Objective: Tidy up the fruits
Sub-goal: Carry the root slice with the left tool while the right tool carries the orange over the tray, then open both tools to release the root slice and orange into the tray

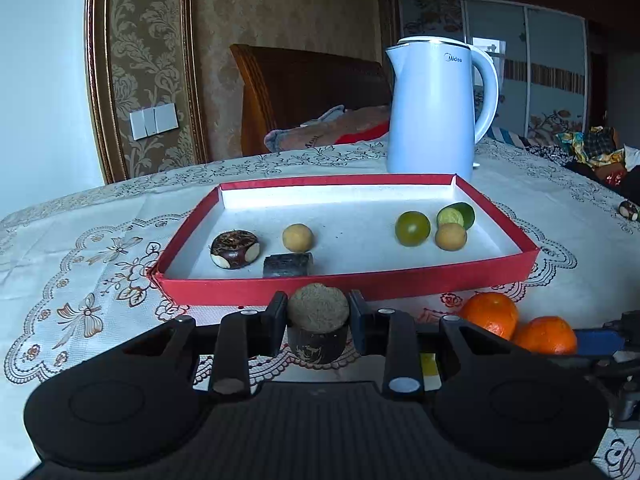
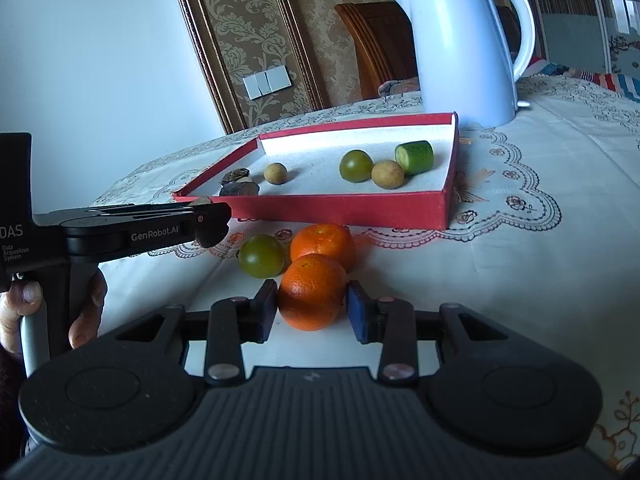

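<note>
My left gripper point(image 1: 318, 312) is shut on a short dark stalk piece point(image 1: 318, 308) with a pale cut top, just before the red tray's near rim point(image 1: 400, 285). From the side, that left gripper point(image 2: 212, 220) hovers over the cloth. My right gripper point(image 2: 312, 314) is shut on an orange point(image 2: 312, 292) that sits on the table. A second orange point(image 2: 323, 245) and a green fruit point(image 2: 261, 255) lie just behind it. Inside the tray are a water chestnut point(image 1: 235, 249), a dark stalk piece point(image 1: 287, 265), two longans point(image 1: 297, 237), a green fruit point(image 1: 412, 228) and a cucumber piece point(image 1: 456, 215).
A white kettle point(image 1: 434, 108) stands right behind the tray. Another water chestnut point(image 1: 629, 210) lies at the far right of the embroidered tablecloth point(image 1: 80, 280). A person's hand point(image 2: 24, 300) grips the left tool's handle. A wooden chair point(image 1: 304, 92) stands beyond the table.
</note>
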The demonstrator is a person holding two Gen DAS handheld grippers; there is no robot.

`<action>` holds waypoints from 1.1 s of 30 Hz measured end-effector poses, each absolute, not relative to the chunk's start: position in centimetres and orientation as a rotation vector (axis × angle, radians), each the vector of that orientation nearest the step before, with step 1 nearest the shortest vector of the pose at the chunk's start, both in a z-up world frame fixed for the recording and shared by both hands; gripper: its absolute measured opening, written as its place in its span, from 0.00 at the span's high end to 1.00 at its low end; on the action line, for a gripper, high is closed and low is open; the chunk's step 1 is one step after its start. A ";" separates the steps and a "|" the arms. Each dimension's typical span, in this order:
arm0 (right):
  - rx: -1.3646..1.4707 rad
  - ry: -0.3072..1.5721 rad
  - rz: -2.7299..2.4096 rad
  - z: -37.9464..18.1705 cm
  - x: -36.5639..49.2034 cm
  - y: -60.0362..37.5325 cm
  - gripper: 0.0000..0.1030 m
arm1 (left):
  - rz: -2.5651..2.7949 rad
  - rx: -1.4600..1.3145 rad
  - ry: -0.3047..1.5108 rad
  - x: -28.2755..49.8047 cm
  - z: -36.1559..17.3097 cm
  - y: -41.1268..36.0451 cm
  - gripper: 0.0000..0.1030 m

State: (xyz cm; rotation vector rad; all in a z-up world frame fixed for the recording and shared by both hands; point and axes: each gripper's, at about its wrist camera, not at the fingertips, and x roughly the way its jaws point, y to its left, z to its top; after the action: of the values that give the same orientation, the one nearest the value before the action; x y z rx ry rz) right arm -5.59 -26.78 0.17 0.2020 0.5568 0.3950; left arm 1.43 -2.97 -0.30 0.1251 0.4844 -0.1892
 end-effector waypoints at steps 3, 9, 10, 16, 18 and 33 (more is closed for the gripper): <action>0.179 0.524 0.378 0.4 -6.1 -26.5 0.66 | -0.195 0.126 0.473 1.2 -0.2 -3.0 0.70; 0.111 0.426 0.337 1.6 -7.1 -26.0 0.66 | -0.161 0.080 0.449 1.6 0.7 -2.3 0.70; 0.095 0.406 0.323 1.8 -7.1 -25.8 0.66 | -0.154 0.065 0.451 1.8 0.9 -2.1 0.70; 0.015 0.335 0.264 3.7 -5.7 -25.0 0.66 | -0.120 0.059 0.466 3.4 1.4 -2.0 0.70; -0.004 0.335 0.255 4.1 -4.8 -24.7 0.66 | -0.119 0.063 0.479 4.2 1.4 -2.4 0.70; 0.024 0.539 0.223 3.0 4.4 -23.7 0.66 | -0.079 0.117 0.486 9.4 1.4 -5.5 0.70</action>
State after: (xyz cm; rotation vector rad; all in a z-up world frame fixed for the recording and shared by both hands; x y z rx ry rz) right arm 4.37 -23.70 2.98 0.0239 0.5393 0.2235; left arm 9.36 -5.52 1.39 0.1175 0.4859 -0.0785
